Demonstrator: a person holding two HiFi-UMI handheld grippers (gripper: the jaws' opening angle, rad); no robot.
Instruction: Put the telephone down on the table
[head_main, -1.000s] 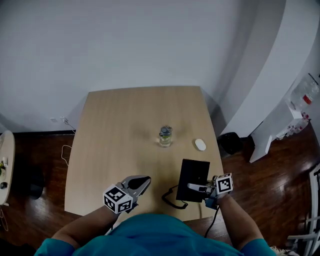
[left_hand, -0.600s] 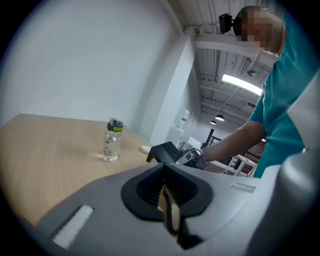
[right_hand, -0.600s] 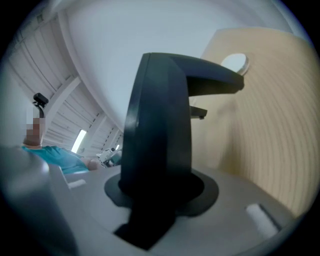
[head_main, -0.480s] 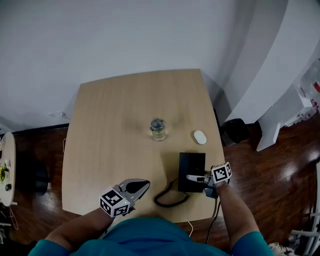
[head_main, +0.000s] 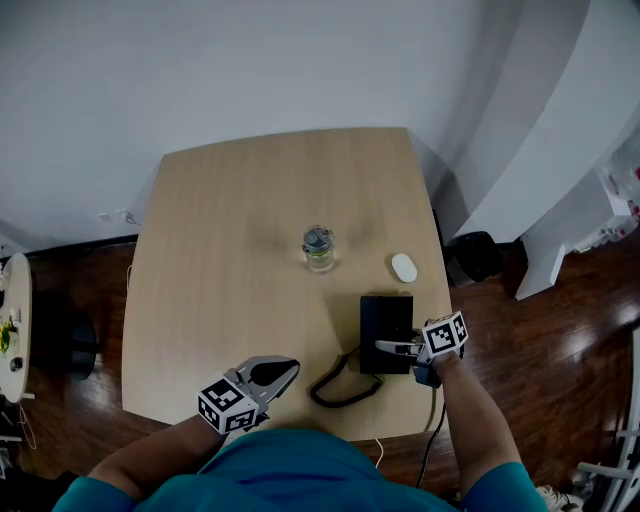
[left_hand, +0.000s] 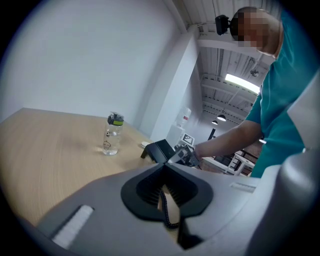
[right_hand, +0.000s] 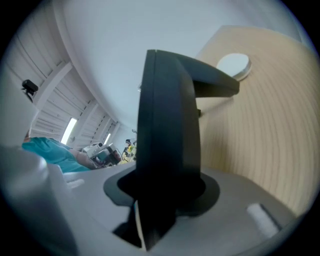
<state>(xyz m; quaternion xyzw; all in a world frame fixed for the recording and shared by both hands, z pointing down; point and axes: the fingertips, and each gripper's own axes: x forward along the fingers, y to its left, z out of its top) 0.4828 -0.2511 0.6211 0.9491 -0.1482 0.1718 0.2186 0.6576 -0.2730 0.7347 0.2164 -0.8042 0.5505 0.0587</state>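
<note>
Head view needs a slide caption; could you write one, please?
Right tongs, just easing open, clasp the black telephone over the table; left tongs shut.

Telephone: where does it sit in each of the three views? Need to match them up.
Head view: telephone at the lower right of the table, its near end in the right gripper.
Left gripper view: telephone small, at picture centre.
Right gripper view: telephone fills the centre, edge-on, clamped between the jaws.
Shared landmark: white mouse, just beyond the telephone in all three.
</note>
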